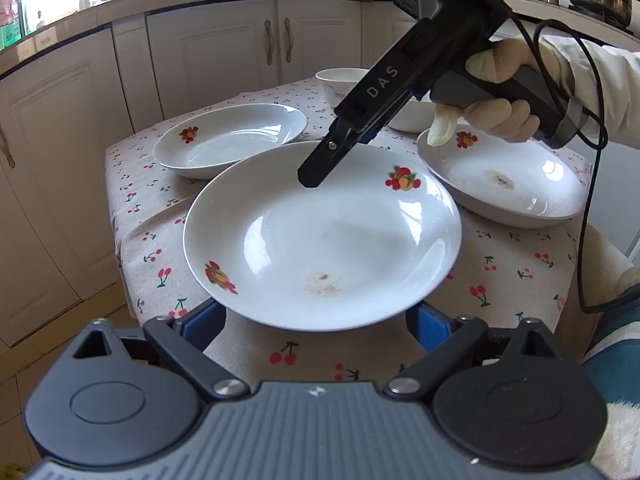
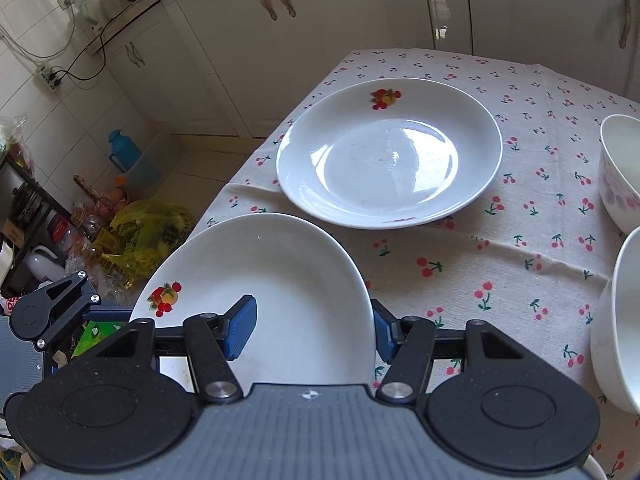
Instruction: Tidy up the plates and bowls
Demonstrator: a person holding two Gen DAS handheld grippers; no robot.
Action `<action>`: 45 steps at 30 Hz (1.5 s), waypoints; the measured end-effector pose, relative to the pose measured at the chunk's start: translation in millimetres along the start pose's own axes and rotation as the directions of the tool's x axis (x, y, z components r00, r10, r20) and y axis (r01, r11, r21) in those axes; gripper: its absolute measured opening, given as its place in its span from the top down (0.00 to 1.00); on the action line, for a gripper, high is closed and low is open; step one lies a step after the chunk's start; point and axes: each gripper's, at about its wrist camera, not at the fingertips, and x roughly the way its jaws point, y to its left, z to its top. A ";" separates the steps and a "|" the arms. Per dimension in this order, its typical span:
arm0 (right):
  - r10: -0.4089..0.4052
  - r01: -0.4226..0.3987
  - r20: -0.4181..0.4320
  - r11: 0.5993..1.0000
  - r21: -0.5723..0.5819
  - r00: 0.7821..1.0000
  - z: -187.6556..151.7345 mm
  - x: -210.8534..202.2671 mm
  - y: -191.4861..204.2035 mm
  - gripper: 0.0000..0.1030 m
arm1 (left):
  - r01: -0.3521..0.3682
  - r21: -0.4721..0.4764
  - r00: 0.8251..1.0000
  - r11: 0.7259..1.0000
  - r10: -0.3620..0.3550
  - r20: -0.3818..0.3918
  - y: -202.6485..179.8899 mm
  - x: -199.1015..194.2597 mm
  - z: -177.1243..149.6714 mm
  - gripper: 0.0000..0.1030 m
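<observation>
A white deep plate (image 1: 320, 240) with fruit prints and a brown stain hangs above the table. My right gripper (image 1: 320, 170), held by a gloved hand (image 1: 500, 116), is shut on its far rim. In the right wrist view that gripper (image 2: 312, 332) has one blue pad on the plate (image 2: 272, 280) and the other behind its rim. My left gripper (image 1: 316, 320) stands wide open, its fingers reaching under the plate's near rim with their tips hidden. Its finger (image 2: 108, 314) shows at the plate's left edge. Two more such plates lie on the table, one back left (image 1: 230, 136) (image 2: 390, 152), one right (image 1: 504, 184).
The table (image 1: 500, 264) wears a cherry-print cloth. Two white bowls (image 1: 340, 80) (image 1: 412, 118) stand at its back, seen also at the right edge (image 2: 624, 172) (image 2: 620, 320). Cream cabinets (image 1: 224, 48) run behind. A yellow bag (image 2: 152, 232) and a blue jug (image 2: 124, 148) sit on the floor.
</observation>
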 end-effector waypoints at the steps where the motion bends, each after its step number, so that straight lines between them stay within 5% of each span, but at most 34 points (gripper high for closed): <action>1: -0.001 0.001 0.000 1.000 0.003 1.000 0.4 0.5 -0.9 0.36 | 0.001 0.000 1.000 1.000 -0.001 -0.001 0.2 0.8 0.4 0.07; 36: -0.025 0.025 -0.016 0.999 -0.021 1.000 3.8 6.8 -0.9 0.35 | 0.013 -0.033 1.000 0.999 -0.013 0.005 -1.1 0.6 1.8 0.07; 45: -0.022 0.024 0.023 0.997 -0.077 0.999 3.1 -9.9 13.2 0.12 | -0.026 -0.037 0.999 0.999 0.027 0.021 -6.3 -11.9 -0.3 0.06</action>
